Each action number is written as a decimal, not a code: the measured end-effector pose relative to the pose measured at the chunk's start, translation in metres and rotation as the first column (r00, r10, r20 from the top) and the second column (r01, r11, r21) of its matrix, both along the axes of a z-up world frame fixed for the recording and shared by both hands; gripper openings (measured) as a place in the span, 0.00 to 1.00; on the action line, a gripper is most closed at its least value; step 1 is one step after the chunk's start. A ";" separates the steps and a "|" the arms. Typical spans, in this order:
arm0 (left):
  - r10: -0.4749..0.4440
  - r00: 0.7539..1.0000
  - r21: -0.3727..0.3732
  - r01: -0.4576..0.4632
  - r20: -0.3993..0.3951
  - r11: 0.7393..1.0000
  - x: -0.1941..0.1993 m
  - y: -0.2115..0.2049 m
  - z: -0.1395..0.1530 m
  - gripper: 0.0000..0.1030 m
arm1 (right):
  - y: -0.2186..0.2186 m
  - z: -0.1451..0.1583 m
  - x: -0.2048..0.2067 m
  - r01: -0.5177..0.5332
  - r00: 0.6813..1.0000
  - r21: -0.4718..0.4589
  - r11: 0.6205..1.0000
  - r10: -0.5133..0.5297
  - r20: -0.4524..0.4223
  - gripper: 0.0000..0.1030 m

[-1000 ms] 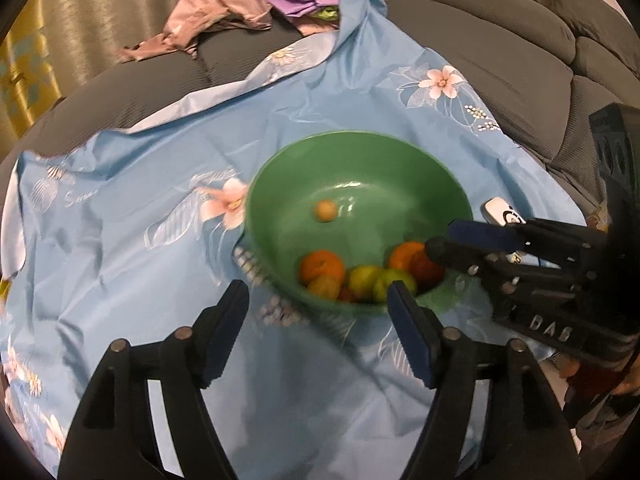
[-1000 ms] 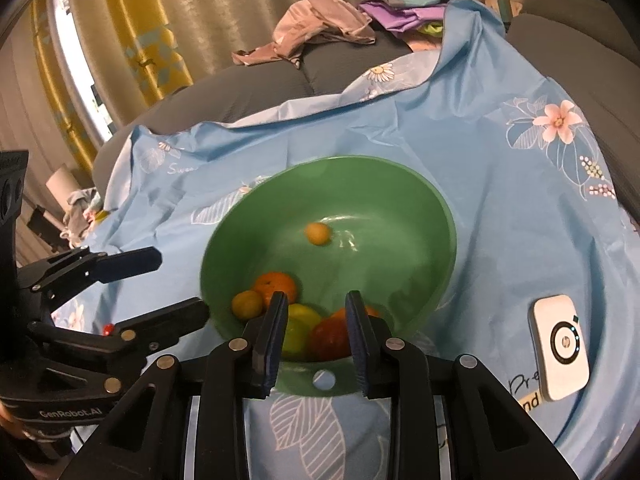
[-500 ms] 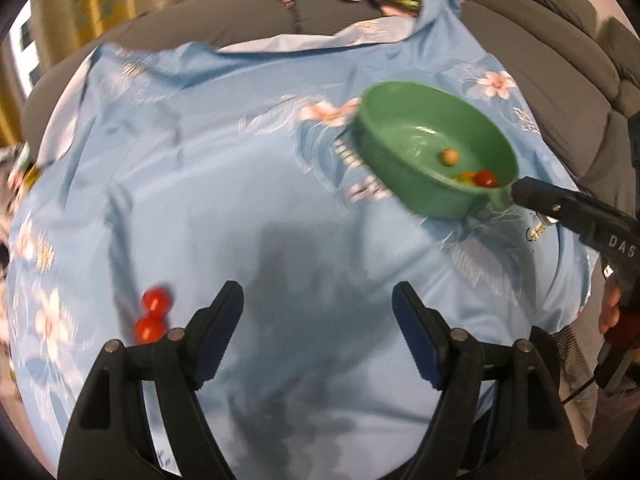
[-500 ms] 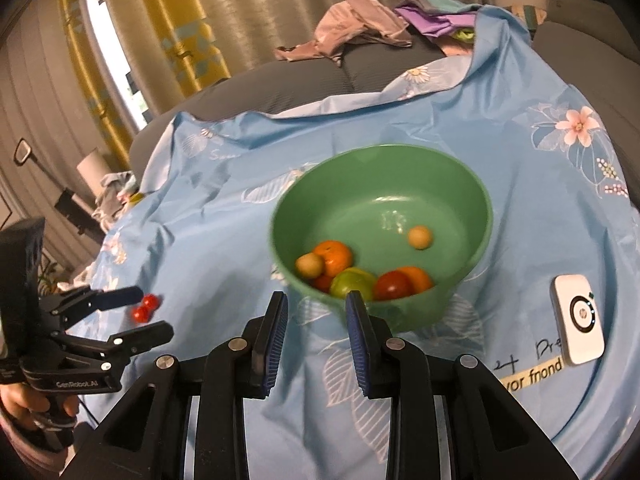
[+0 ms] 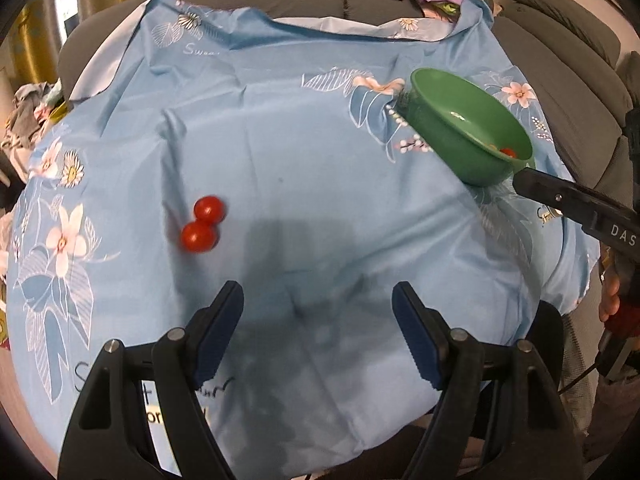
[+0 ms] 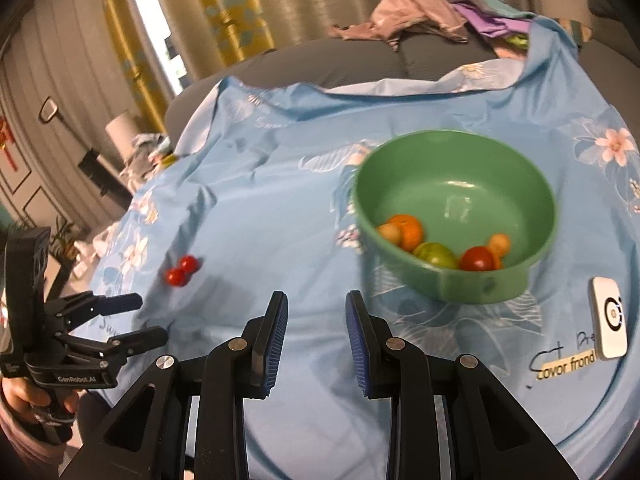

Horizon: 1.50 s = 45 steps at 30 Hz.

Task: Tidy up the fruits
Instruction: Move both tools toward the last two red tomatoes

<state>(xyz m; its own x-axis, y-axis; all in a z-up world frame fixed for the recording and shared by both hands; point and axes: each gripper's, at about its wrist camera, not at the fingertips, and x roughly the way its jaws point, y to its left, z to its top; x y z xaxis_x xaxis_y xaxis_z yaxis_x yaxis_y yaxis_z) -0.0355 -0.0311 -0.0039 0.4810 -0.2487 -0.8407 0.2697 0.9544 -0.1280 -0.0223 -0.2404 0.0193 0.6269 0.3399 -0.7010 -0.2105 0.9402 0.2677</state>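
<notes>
Two red tomatoes [image 5: 202, 224] lie touching each other on the blue flowered cloth [image 5: 304, 160], ahead and left of my left gripper [image 5: 318, 300], which is open and empty above the cloth. They also show in the right wrist view [image 6: 182, 270]. A green bowl [image 6: 536, 208] holds several fruits: an orange [image 6: 408, 230], a green tomato [image 6: 436, 256], a red tomato [image 6: 476, 260]. My right gripper [image 6: 316, 304] is open with a narrow gap, empty, near the cloth's front and left of the bowl. The left gripper shows in the right wrist view [image 6: 136, 316].
A white device [image 6: 610, 322] lies right of the bowl near the table edge. A grey sofa [image 5: 560, 64] with a heap of clothes [image 6: 420, 16] stands behind. Yellow curtains [image 6: 224, 12] hang at the back left.
Both grippers have drawn back from the bowl. The left one has swung left, and the two red tomatoes are now in front of it. The bowl sits further right in both views.
</notes>
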 end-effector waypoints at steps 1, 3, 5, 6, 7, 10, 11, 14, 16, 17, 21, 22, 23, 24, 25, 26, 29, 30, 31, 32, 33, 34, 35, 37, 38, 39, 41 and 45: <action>0.004 1.000 -0.002 -0.004 -0.003 1.000 -0.001 0.002 -0.001 0.75 | 0.003 0.000 0.000 -0.010 1.000 -0.004 1.000 0.010 0.000 0.29; 0.011 1.000 -0.006 -0.011 -0.006 1.000 -0.003 0.006 -0.003 0.75 | 0.009 0.001 -0.001 -0.022 1.000 -0.009 1.000 0.022 -0.001 0.29; 0.015 1.000 -0.012 -0.015 -0.008 1.000 -0.004 0.009 -0.003 0.75 | 0.013 0.001 -0.002 -0.034 0.999 -0.015 0.999 0.034 -0.003 0.29; 0.015 1.000 -0.015 -0.016 -0.008 1.000 -0.005 0.010 -0.003 0.75 | 0.015 0.001 -0.002 -0.037 0.999 -0.017 0.999 0.037 -0.004 0.29; 0.016 1.000 -0.017 -0.016 -0.007 1.000 -0.005 0.011 -0.004 0.75 | 0.018 0.000 -0.002 -0.041 0.999 -0.021 0.999 0.041 -0.008 0.29; 0.018 1.000 -0.027 -0.018 -0.007 0.999 -0.007 0.013 -0.004 0.75 | 0.023 -0.001 -0.002 -0.051 0.999 -0.028 0.998 0.051 -0.015 0.29; 0.019 1.000 -0.030 -0.019 -0.007 0.999 -0.007 0.014 -0.005 0.75 | 0.024 -0.002 -0.002 -0.055 0.998 -0.031 0.998 0.055 -0.017 0.29; 0.020 1.000 -0.045 -0.020 0.000 0.999 -0.007 0.020 -0.006 0.75 | 0.032 -0.004 -0.001 -0.070 0.997 -0.036 0.997 0.069 -0.027 0.29; 0.025 1.000 -0.061 -0.024 0.005 0.998 -0.008 0.024 -0.006 0.75 | 0.036 -0.005 0.001 -0.078 0.997 -0.041 0.996 0.077 -0.032 0.29; 0.029 1.000 -0.069 -0.028 0.007 0.997 -0.008 0.028 -0.007 0.75 | 0.039 -0.006 0.002 -0.083 0.996 -0.043 0.996 0.082 -0.035 0.29; 0.039 0.999 -0.085 -0.038 0.007 0.996 -0.007 0.036 -0.010 0.75 | 0.052 -0.010 0.006 -0.111 0.993 -0.055 0.992 0.108 -0.050 0.29; 0.041 0.999 -0.088 -0.040 0.007 0.995 -0.007 0.038 -0.010 0.75 | 0.056 -0.011 0.007 -0.119 0.992 -0.059 0.991 0.116 -0.054 0.29; 0.042 0.999 -0.092 -0.041 0.006 0.995 -0.007 0.040 -0.011 0.75 | 0.058 -0.012 0.008 -0.123 0.991 -0.061 0.991 0.119 -0.056 0.29; 0.044 0.999 -0.095 -0.043 0.006 0.995 -0.006 0.042 -0.011 0.75 | 0.062 -0.013 0.009 -0.130 0.990 -0.063 0.990 0.126 -0.060 0.29; 0.045 0.999 -0.096 -0.045 0.006 0.994 -0.005 0.044 -0.011 0.75 | 0.064 -0.014 0.010 -0.136 0.989 -0.064 0.989 0.132 -0.063 0.29; 0.047 0.999 -0.099 -0.046 0.008 0.994 -0.005 0.046 -0.011 0.75 | 0.067 -0.015 0.012 -0.143 0.988 -0.065 0.988 0.139 -0.067 0.29; 0.050 0.999 -0.109 -0.049 0.011 0.993 -0.003 0.052 -0.011 0.75 | 0.075 -0.018 0.017 -0.162 0.985 -0.068 0.984 0.157 -0.075 0.29; 0.050 0.999 -0.111 -0.049 0.011 0.993 -0.003 0.053 -0.011 0.75 | 0.078 -0.019 0.019 -0.169 0.983 -0.070 0.983 0.163 -0.079 0.29; 0.050 0.999 -0.114 -0.049 0.010 0.992 -0.002 0.054 -0.012 0.75 | 0.080 -0.020 0.020 -0.174 0.982 -0.070 0.982 0.168 -0.082 0.29; 0.051 0.999 -0.115 -0.049 0.008 0.992 -0.001 0.055 -0.012 0.75 | 0.082 -0.021 0.022 -0.180 0.981 -0.070 0.981 0.174 -0.084 0.29; 0.051 0.999 -0.115 -0.050 0.006 0.992 0.000 0.057 -0.014 0.75 | 0.085 -0.022 0.024 -0.188 0.980 -0.068 0.980 0.182 -0.086 0.29; 0.051 0.999 -0.116 -0.050 0.005 0.992 0.001 0.058 -0.014 0.75 | 0.087 -0.023 0.026 -0.194 0.978 -0.067 0.979 0.188 -0.088 0.29; 0.051 0.999 -0.117 -0.050 0.004 0.992 0.002 0.058 -0.015 0.75 | 0.089 -0.024 0.028 -0.198 0.977 -0.067 0.978 0.192 -0.090 0.29; 0.050 0.999 -0.123 -0.050 0.002 0.991 0.004 0.060 -0.016 0.75 | 0.093 -0.027 0.031 -0.211 0.974 -0.067 0.975 0.204 -0.096 0.29; 0.050 0.999 -0.125 -0.050 0.001 0.991 0.005 0.061 -0.016 0.75 | 0.095 -0.028 0.032 -0.217 0.973 -0.069 0.974 0.210 -0.098 0.29; 0.051 0.999 -0.126 -0.050 0.001 0.991 0.007 0.062 -0.017 0.75 | 0.098 -0.030 0.034 -0.224 0.971 -0.071 0.972 0.216 -0.102 0.29; 0.051 0.999 -0.130 -0.051 -0.003 0.990 0.010 0.064 -0.018 0.75 | 0.102 -0.031 0.038 -0.233 0.969 -0.074 0.970 0.224 -0.106 0.29; 0.046 0.999 -0.134 -0.046 -0.005 0.990 0.016 0.069 -0.020 0.75 | 0.111 -0.032 0.046 -0.251 0.964 -0.079 0.965 0.242 -0.107 0.29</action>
